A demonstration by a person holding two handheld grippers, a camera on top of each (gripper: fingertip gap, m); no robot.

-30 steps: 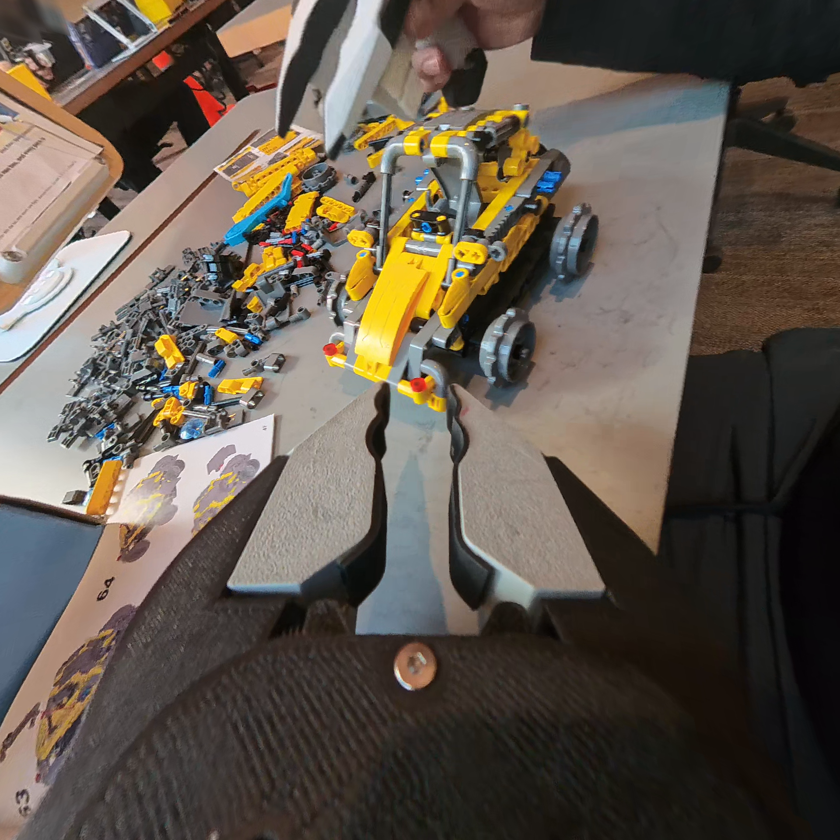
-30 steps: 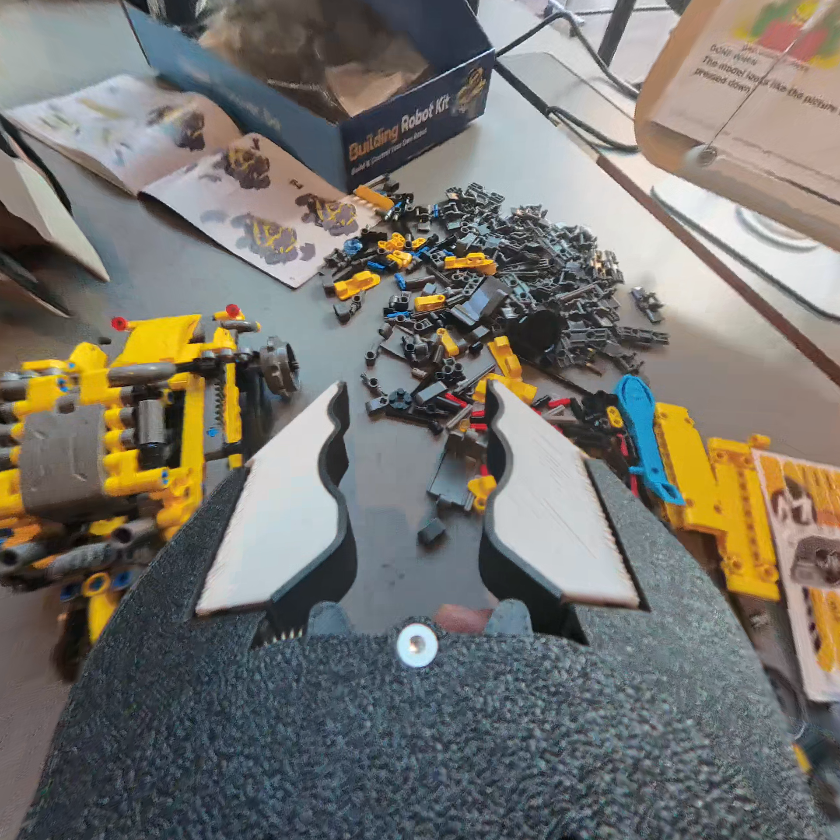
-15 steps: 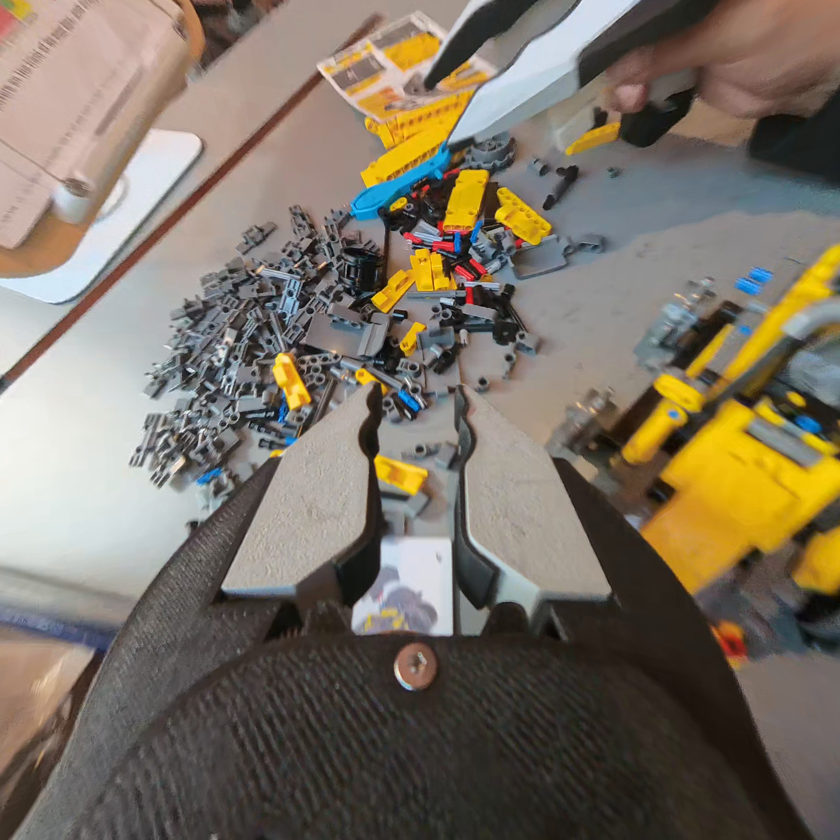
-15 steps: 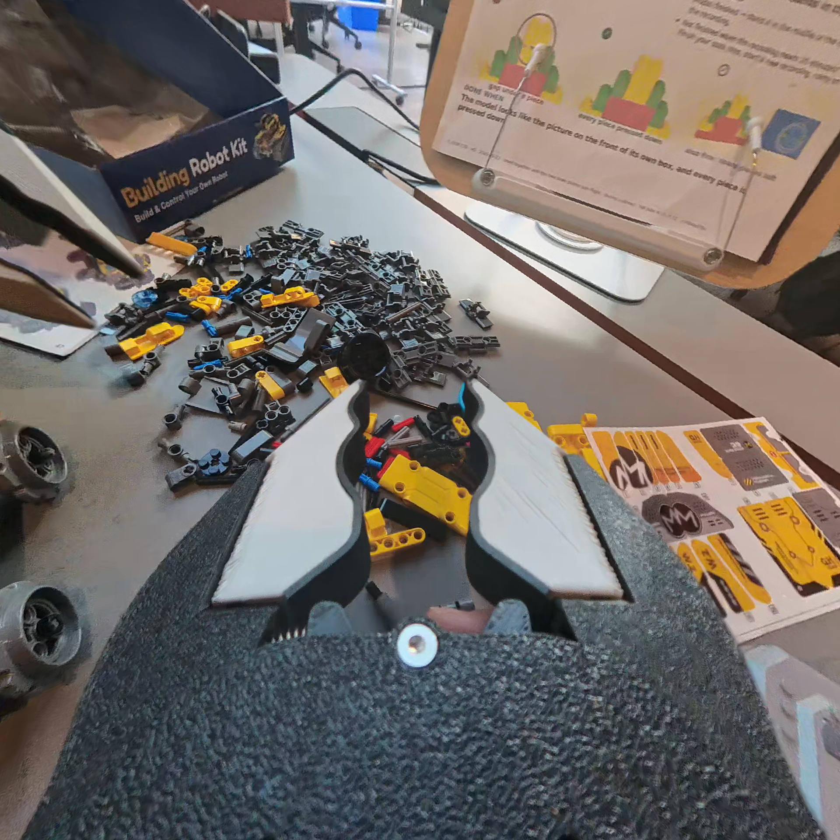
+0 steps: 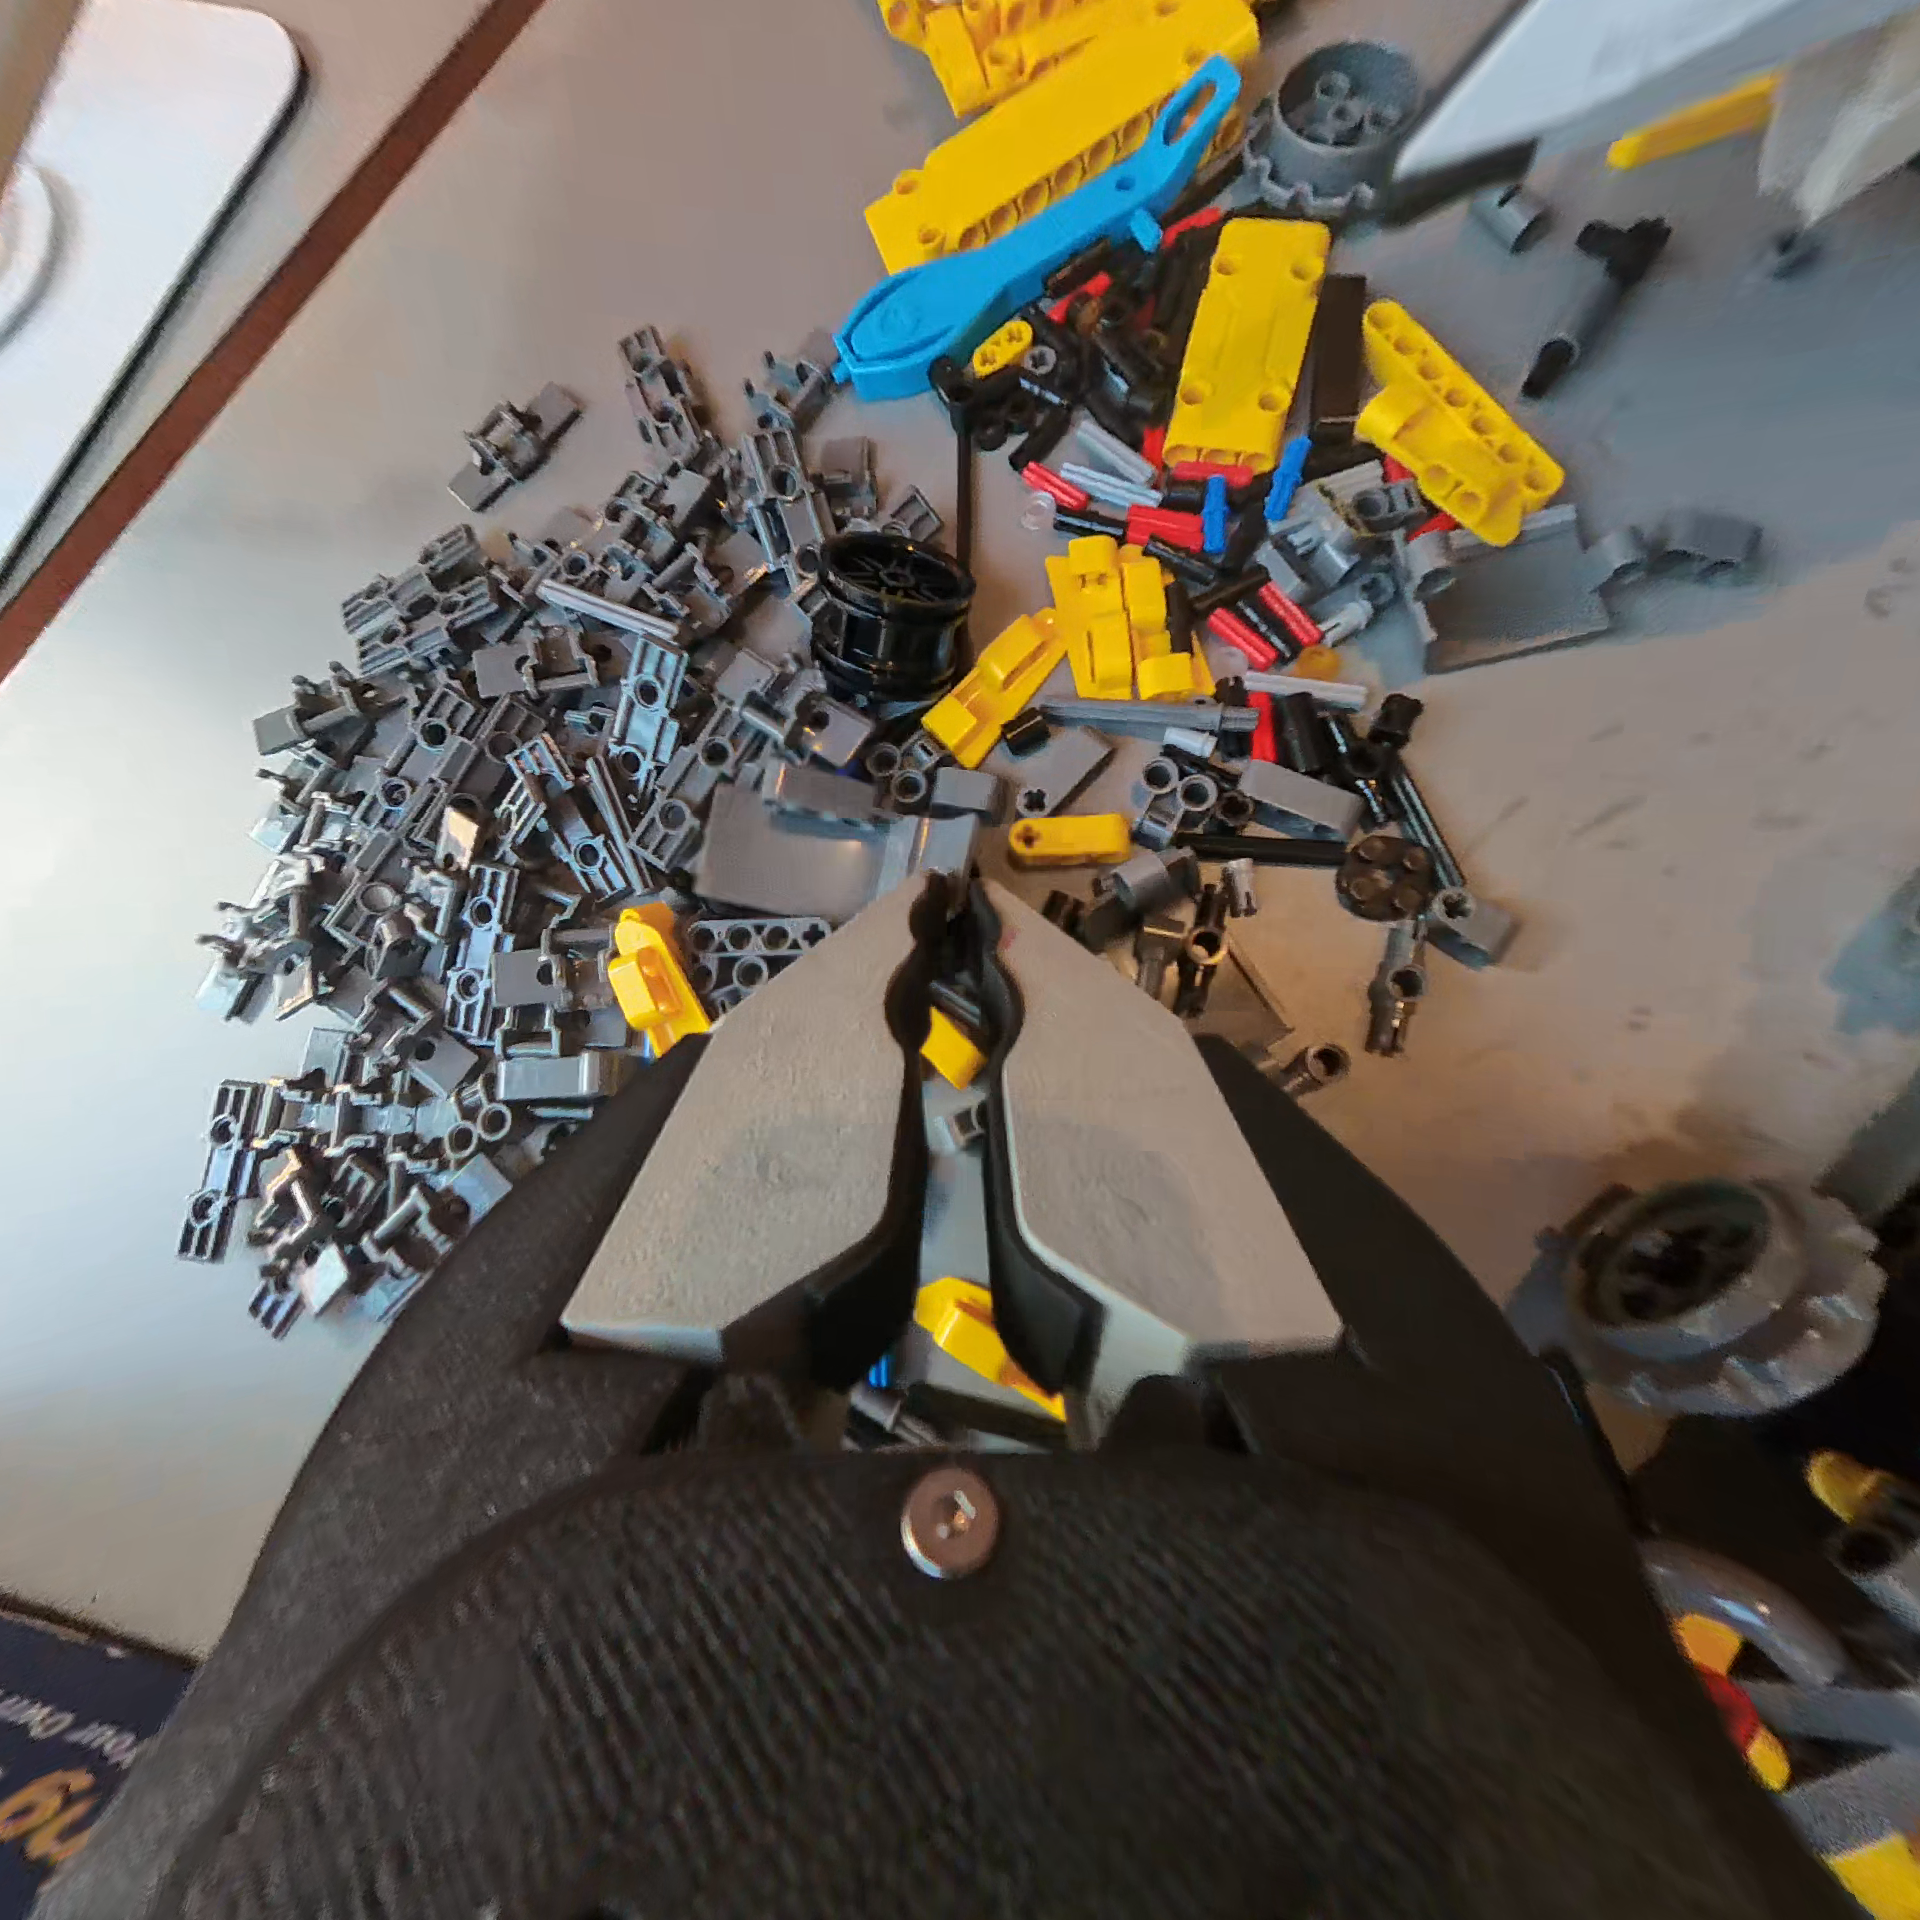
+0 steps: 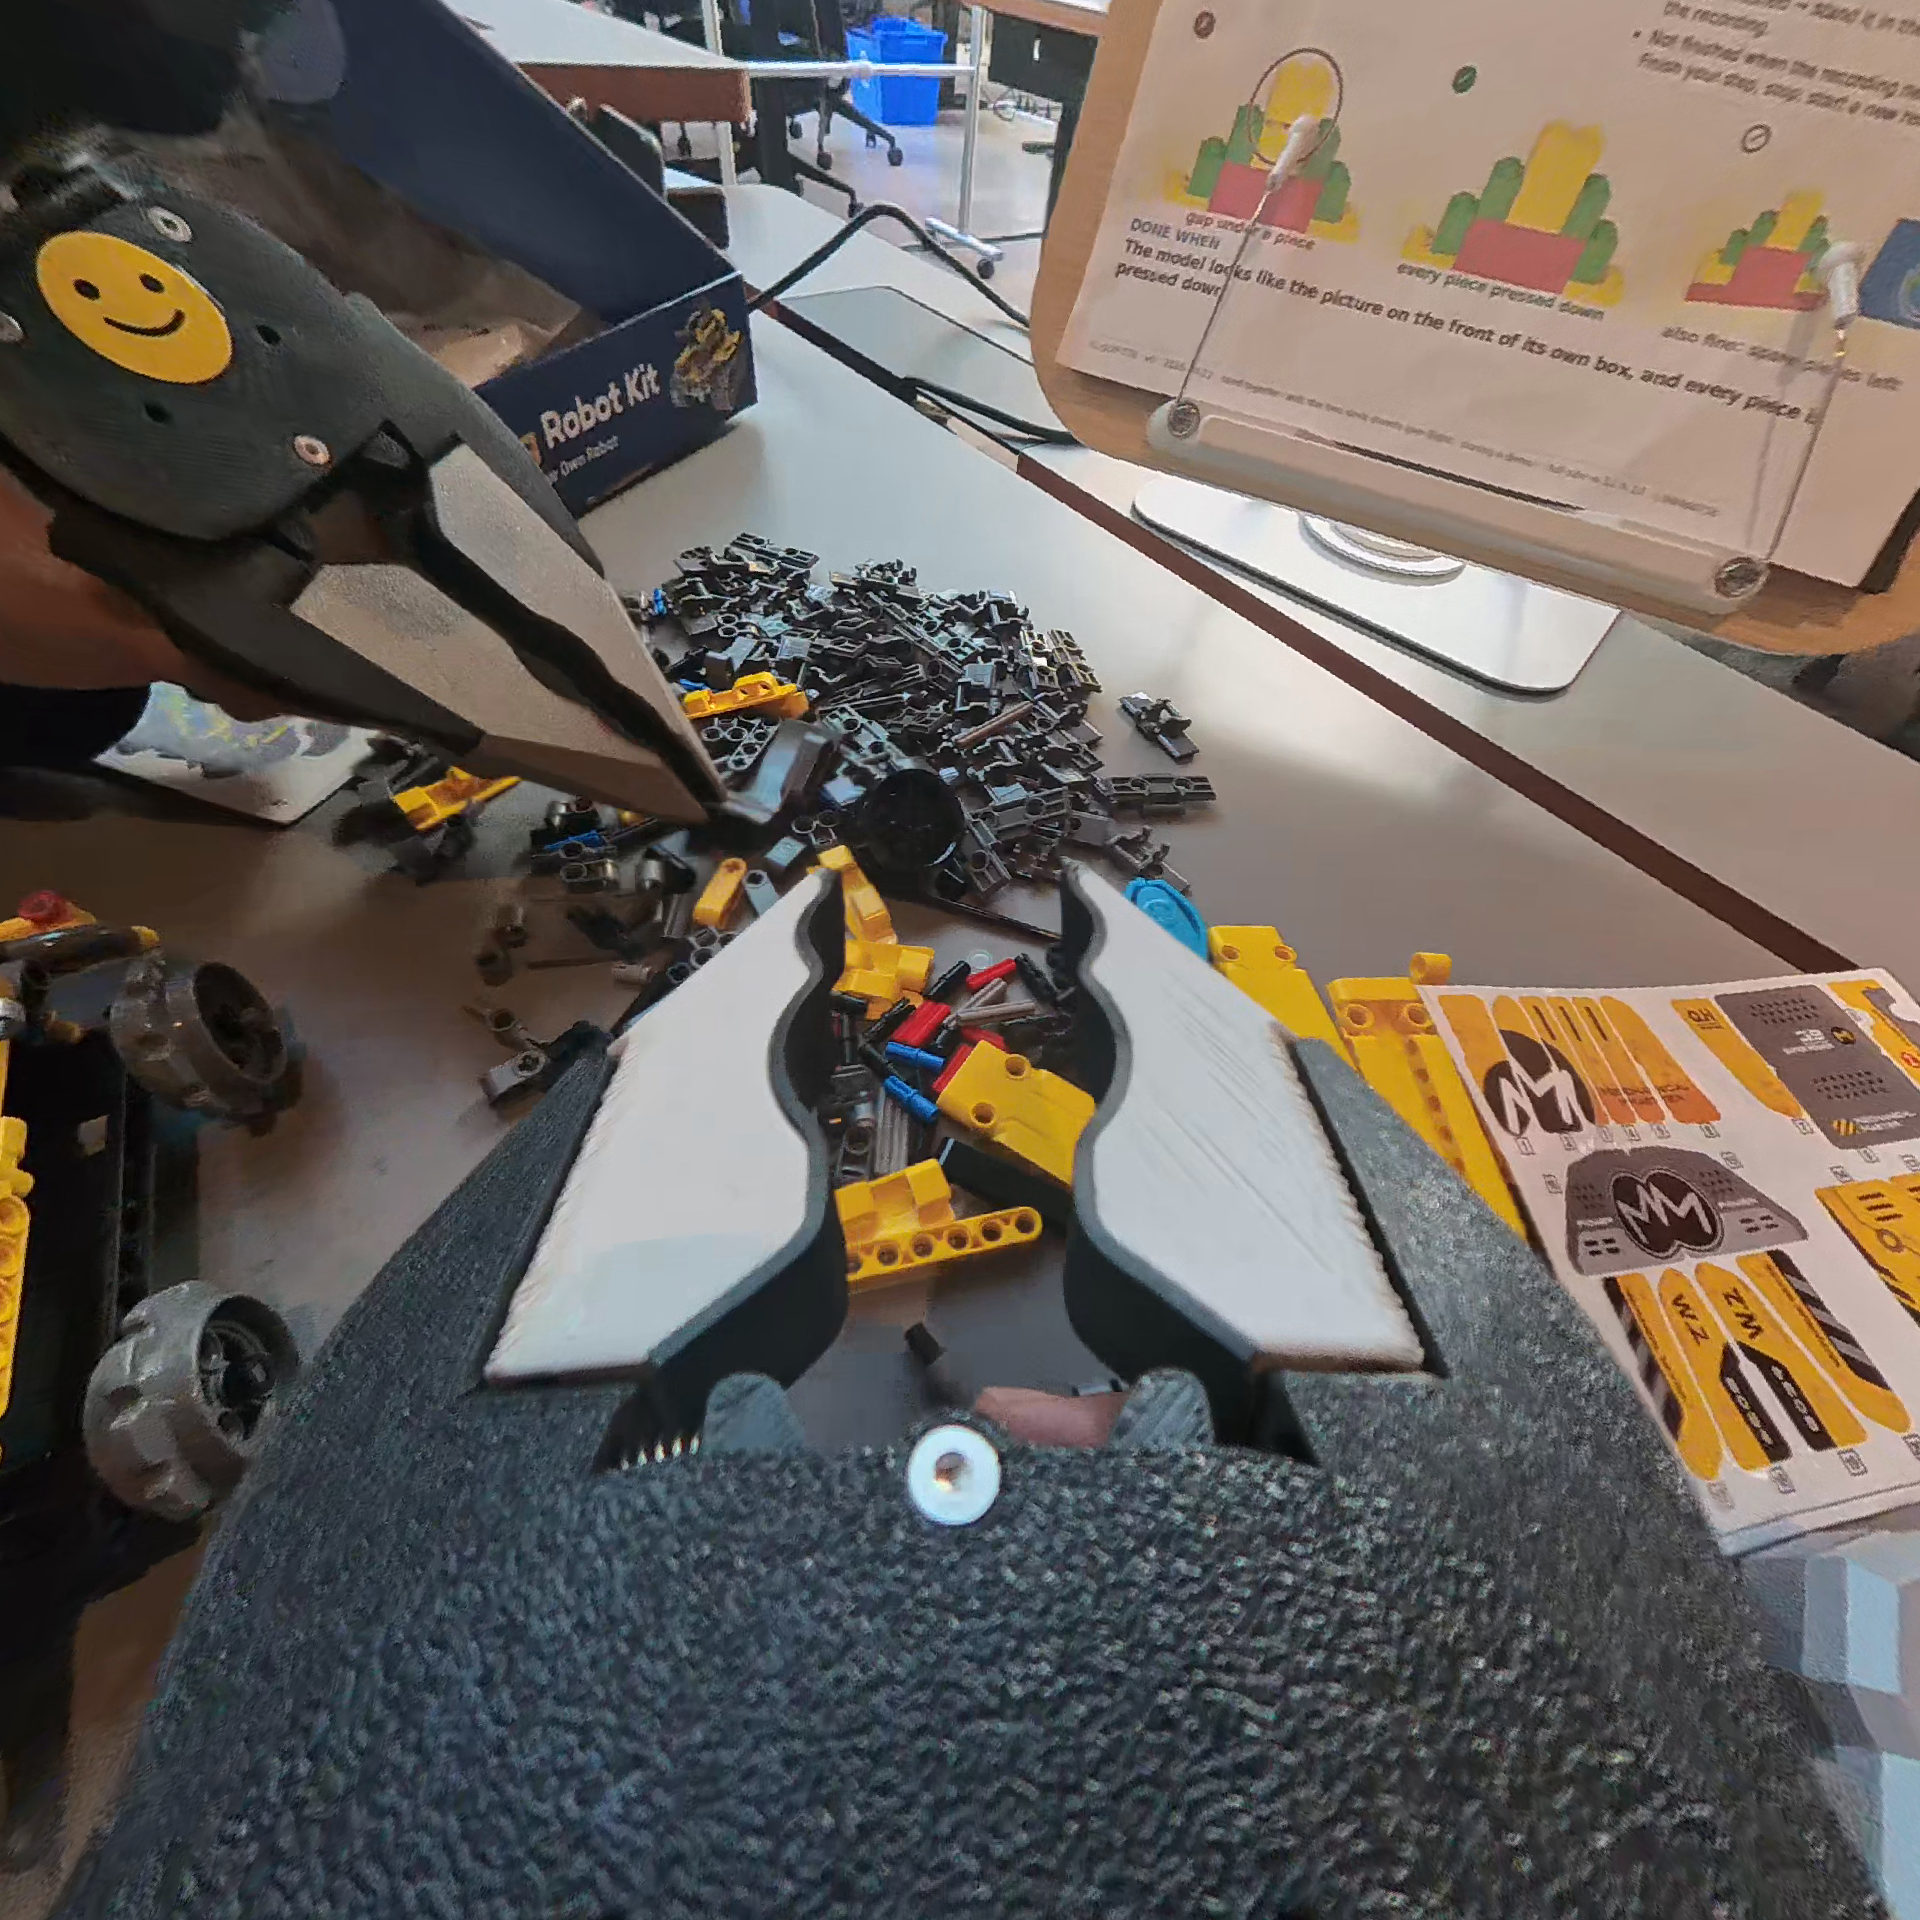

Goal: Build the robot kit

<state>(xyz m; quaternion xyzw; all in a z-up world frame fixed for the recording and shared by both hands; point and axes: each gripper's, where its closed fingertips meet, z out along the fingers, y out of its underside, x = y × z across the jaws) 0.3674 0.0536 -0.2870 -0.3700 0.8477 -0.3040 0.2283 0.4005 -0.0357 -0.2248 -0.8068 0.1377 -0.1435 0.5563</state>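
A heap of small grey pieces [image 5: 499, 831] and a patch of yellow, red and blue pieces [image 5: 1195, 540] lie on the grey table [image 5: 1662, 810]. My left gripper [image 5: 948, 899] is low over the heap. Its tips are shut on the edge of a grey curved panel piece [image 5: 810, 852]. The right wrist view shows it from the side [image 6: 717, 810], pinching that panel [image 6: 795, 764]. My right gripper [image 6: 951, 883] is open and empty. It hovers over a yellow panel [image 6: 1013, 1107] and red and blue pins, next to a black wheel rim [image 6: 909, 821].
A yellow vehicle model [image 6: 16, 1195] with grey wheels [image 6: 203, 1039] stands at the left. A blue lever tool [image 5: 1039, 239], long yellow beams [image 5: 1039, 135] and a sticker sheet [image 6: 1683, 1195] lie to the right. A dark blue box [image 6: 613, 405] and a sign stand [image 6: 1403, 582] are behind. My hands' fingertips stand some 12 cm from each other. The black wheel rim [image 6: 909, 821] is about 6 cm from my left fingertips.
My left gripper swung from the model's front over to the heap, dropped low and closed on the grey panel. My right gripper moved from beside the model to over the coloured pieces, still open.
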